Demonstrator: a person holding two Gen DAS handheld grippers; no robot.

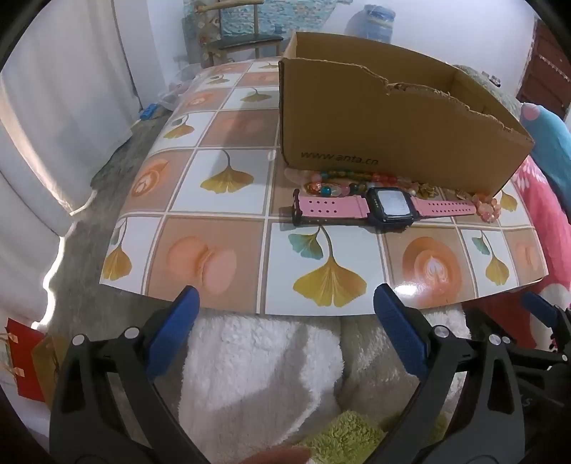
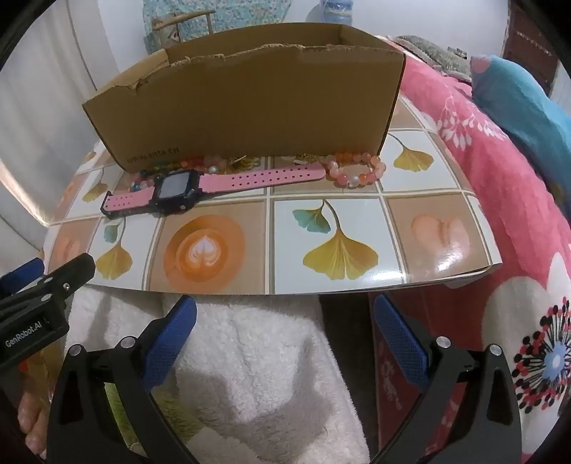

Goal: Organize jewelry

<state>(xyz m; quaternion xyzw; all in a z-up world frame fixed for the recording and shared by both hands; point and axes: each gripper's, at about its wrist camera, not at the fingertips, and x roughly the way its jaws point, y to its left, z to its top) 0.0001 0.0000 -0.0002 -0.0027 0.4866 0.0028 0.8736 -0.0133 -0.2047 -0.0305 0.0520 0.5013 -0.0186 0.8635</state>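
Observation:
A pink-strapped watch (image 1: 385,207) with a dark square face lies flat on the patterned mat (image 1: 221,242), in front of an open cardboard box (image 1: 392,125). Bead bracelets (image 1: 335,182) lie between watch and box. In the right wrist view the watch (image 2: 214,185) lies left of centre, a pink bead bracelet (image 2: 357,169) sits at its right end, and the box (image 2: 249,107) stands behind. My left gripper (image 1: 285,303) is open and empty, short of the mat's near edge. My right gripper (image 2: 285,310) is open and empty, also short of the mat.
A white fluffy cloth (image 1: 257,364) lies under both grippers. A pink floral blanket (image 2: 499,178) and a blue cushion (image 2: 517,103) lie to the right. A small chair (image 1: 242,32) stands behind the mat. The left gripper shows at the left of the right wrist view (image 2: 39,296).

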